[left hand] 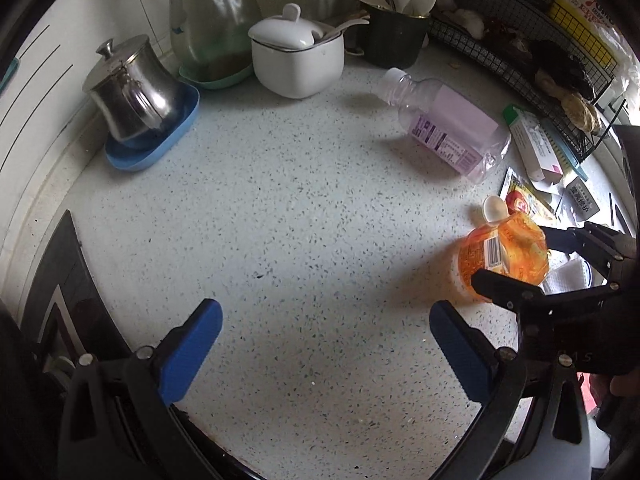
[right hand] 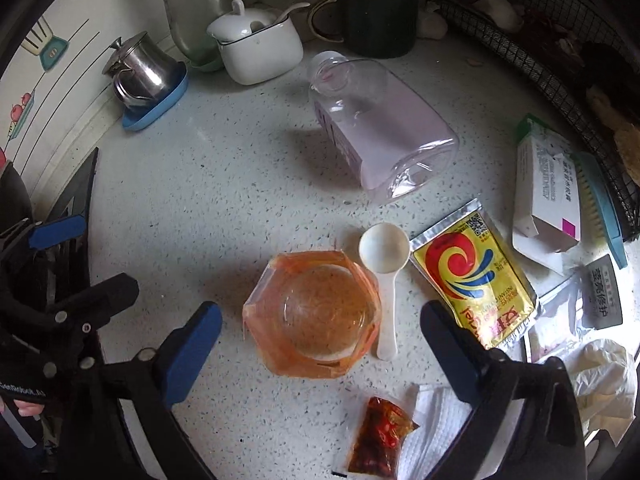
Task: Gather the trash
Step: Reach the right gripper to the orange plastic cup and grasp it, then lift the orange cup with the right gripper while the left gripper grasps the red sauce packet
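Note:
An orange plastic cup [right hand: 312, 316] stands on the speckled counter [right hand: 240, 184] between my right gripper's open blue fingers; the right gripper [right hand: 320, 352] hovers over it. A white scoop [right hand: 384, 256], a yellow sachet [right hand: 476, 276], a chili packet [right hand: 380, 440], a clear empty bottle [right hand: 380, 128] on its side and a white carton [right hand: 544, 192] lie around it. In the left wrist view the cup [left hand: 504, 256] sits at the right with the right gripper's black fingers around it. My left gripper [left hand: 324, 344] is open and empty over bare counter.
At the back stand a steel pot [left hand: 132, 88] on a blue tray, a white lidded bowl [left hand: 296, 56], a glass bottle [left hand: 216, 20] and a dark utensil cup [left hand: 396, 32]. A black wire rack [left hand: 560, 60] lines the right. White tissue [right hand: 436, 432] lies at the front right.

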`<state>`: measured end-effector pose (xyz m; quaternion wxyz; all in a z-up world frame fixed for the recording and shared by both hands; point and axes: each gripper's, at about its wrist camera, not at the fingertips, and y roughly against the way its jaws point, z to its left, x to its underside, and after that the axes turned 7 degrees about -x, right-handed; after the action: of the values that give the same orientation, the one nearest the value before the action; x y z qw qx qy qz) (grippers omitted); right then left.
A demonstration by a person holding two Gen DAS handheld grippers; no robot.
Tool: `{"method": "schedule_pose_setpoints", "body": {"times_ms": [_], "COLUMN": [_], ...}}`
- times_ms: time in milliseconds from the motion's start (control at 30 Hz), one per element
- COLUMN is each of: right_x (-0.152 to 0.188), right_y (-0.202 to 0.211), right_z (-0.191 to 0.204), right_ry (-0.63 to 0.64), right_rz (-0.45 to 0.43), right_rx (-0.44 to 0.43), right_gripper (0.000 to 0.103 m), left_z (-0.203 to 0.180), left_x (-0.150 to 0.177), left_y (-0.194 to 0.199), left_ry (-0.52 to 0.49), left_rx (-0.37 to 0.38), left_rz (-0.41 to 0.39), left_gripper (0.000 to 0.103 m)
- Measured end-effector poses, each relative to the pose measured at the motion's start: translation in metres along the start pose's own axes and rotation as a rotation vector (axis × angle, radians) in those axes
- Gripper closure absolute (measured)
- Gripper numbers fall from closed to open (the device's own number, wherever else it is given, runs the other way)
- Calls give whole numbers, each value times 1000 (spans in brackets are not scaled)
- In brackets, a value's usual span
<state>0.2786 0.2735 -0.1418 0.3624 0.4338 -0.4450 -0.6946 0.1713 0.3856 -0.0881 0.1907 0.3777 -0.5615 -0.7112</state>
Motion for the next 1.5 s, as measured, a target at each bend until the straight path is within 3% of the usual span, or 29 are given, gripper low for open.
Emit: {"method": "schedule_pose_setpoints", "body": {"times_ms": [133,433,533,900,1033,1133,1233,1333,1500], "right_x": [-1,-3,11,81,109,127,140,152,159], "right_y": [-7,-10,15,106,126,133,138,140,138], "right_z": [7,22,9,-68,-87,-92,-94,-100,-100], "right_ry": [39,63,16,-299,-392,-457,-501,-538,-561], "right_rz": [14,-42,-86,-227,-248,-257,-262,-264,-256], "right_rx": [1,-2,-15,103,152,171,189,184,182], "right_gripper": [37,41,41,41,41,41,41,41,41], "left_z": [2,-2,-9,-96,-138,-166,-185,-196,-202], "left_x": [2,2,3,-1,-2,2,5,9,10], "left_y": [-6,-6,-2,18,18,13,4,-7,-22], "left_ry": [8,4,2,-253,-421,-550,-585,-598,-542], "left_rx": [-5,-4,33,177,239,226,216,149,154], "left_rz": [13,20,29,-15,-43,-21,34,57,100], "left_gripper": [0,0,0,0,0,0,0,0,0]}}
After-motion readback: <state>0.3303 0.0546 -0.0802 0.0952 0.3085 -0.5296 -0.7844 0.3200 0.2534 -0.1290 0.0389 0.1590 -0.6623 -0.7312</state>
